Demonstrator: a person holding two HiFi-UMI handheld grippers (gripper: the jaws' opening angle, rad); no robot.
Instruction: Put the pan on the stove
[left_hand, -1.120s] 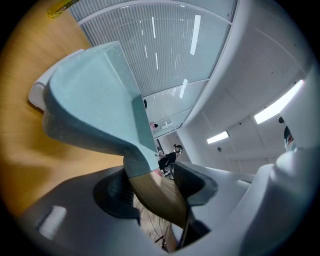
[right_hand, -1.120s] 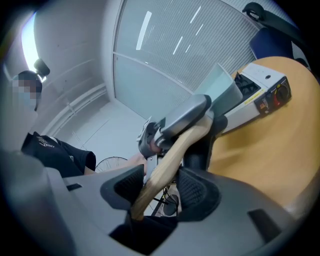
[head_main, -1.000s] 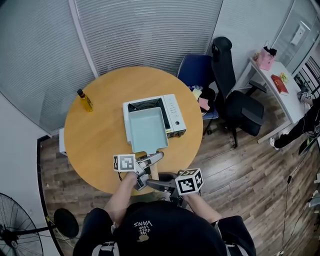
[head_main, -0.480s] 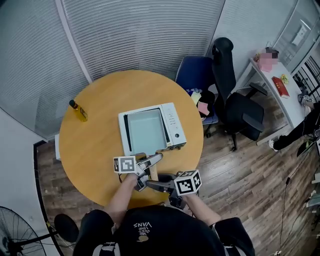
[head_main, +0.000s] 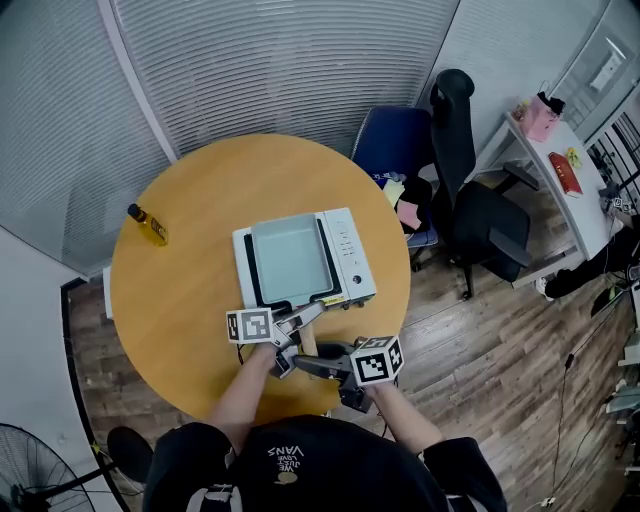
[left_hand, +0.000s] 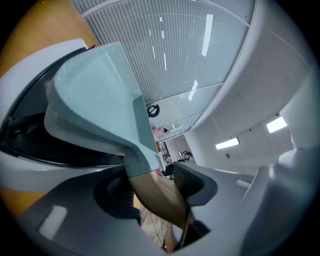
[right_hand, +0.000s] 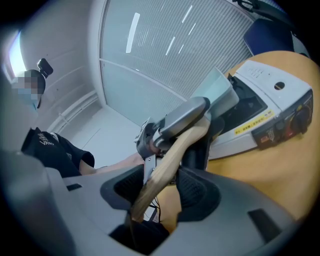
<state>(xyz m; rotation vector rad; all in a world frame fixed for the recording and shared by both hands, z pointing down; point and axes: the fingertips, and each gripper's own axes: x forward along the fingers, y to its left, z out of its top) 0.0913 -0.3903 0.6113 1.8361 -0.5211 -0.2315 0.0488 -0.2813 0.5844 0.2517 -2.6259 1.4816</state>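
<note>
A pale teal square pan (head_main: 288, 260) lies over the top of the white portable stove (head_main: 350, 262) in the middle of the round table. Its wooden handle (head_main: 307, 342) points back toward me. My left gripper (head_main: 292, 334) is shut on the handle close to the pan. My right gripper (head_main: 322, 364) is shut on the handle's near end. In the left gripper view the pan (left_hand: 100, 100) rises over the stove's black top (left_hand: 30, 135), with the handle (left_hand: 155, 195) pinched between the pads. In the right gripper view the handle (right_hand: 170, 160) runs up to the pan (right_hand: 217, 95) and the stove (right_hand: 270, 110).
A small oil bottle (head_main: 147, 225) stands near the table's left edge (head_main: 125, 300). Behind the table on the right are a blue chair (head_main: 395, 150) and a black office chair (head_main: 480, 215). A white desk (head_main: 560, 165) is at far right. A fan (head_main: 30, 470) stands on the floor at lower left.
The pan has moved away from me, from overhanging the stove's near edge to lying centred over its top. Both grippers kept hold of the handle.
</note>
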